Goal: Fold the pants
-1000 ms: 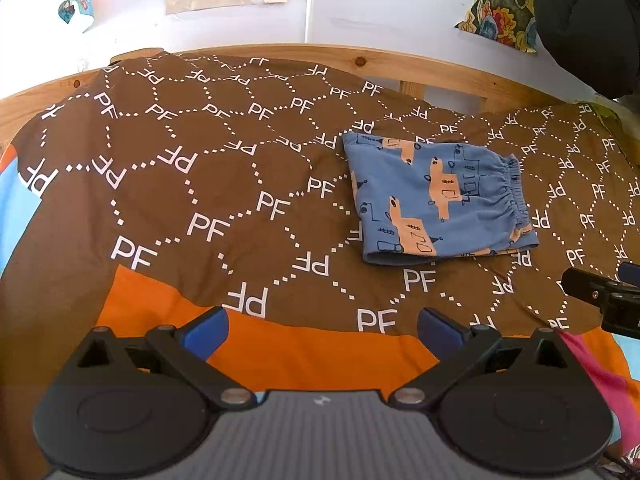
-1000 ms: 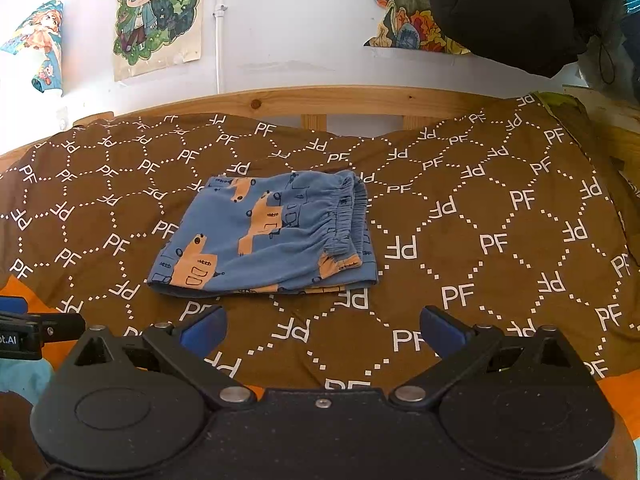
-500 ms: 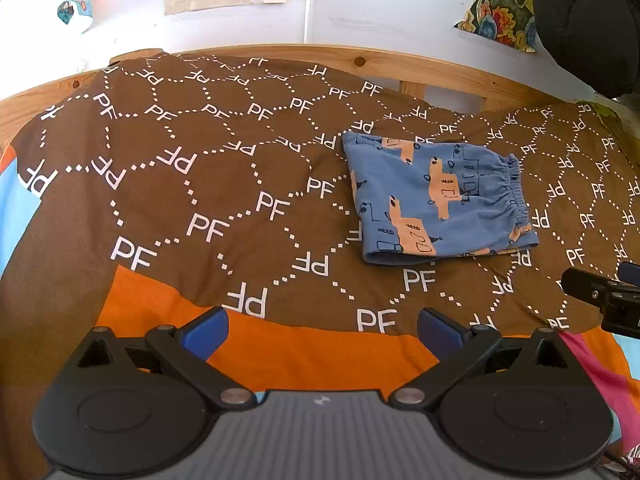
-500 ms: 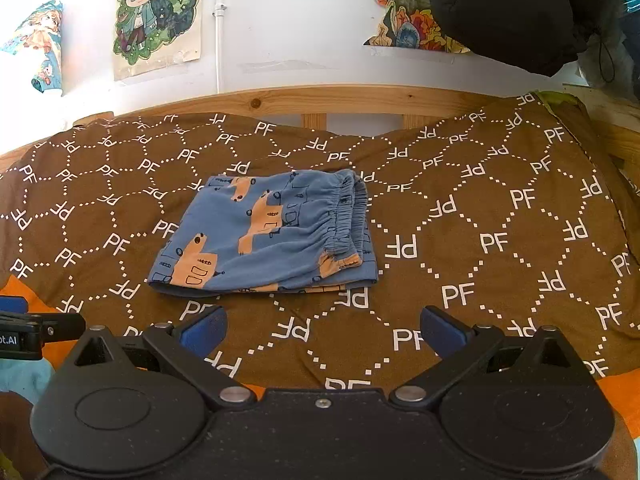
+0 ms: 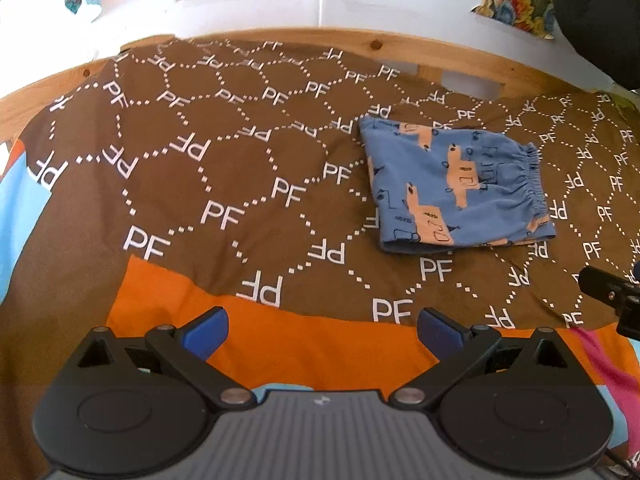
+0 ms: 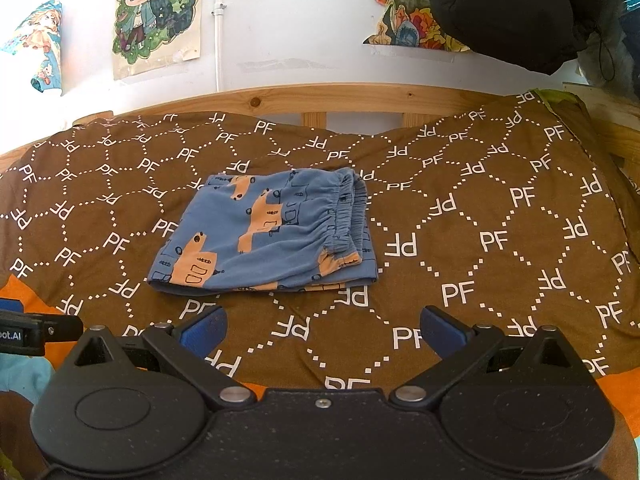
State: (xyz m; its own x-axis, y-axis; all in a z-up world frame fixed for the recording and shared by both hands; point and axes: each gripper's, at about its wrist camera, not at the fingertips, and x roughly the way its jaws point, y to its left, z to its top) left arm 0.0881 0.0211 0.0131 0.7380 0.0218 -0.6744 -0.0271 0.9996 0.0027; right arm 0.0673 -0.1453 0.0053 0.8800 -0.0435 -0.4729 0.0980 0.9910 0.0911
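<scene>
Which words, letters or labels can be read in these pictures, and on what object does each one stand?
"PF": printed in white, repeated many times across the brown bedcover, some copies mirrored or turned upside down.
"ot.AI": white letters on the black body of the left gripper at the edge of the right wrist view; the beginning is cut off.
Blue pants: only orange vehicle drawings, no readable text.
Wall posters: no text legible.

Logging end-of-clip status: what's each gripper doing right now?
Left gripper: open, holding nothing.
Right gripper: open, holding nothing; pants lie folded on the bed.
</scene>
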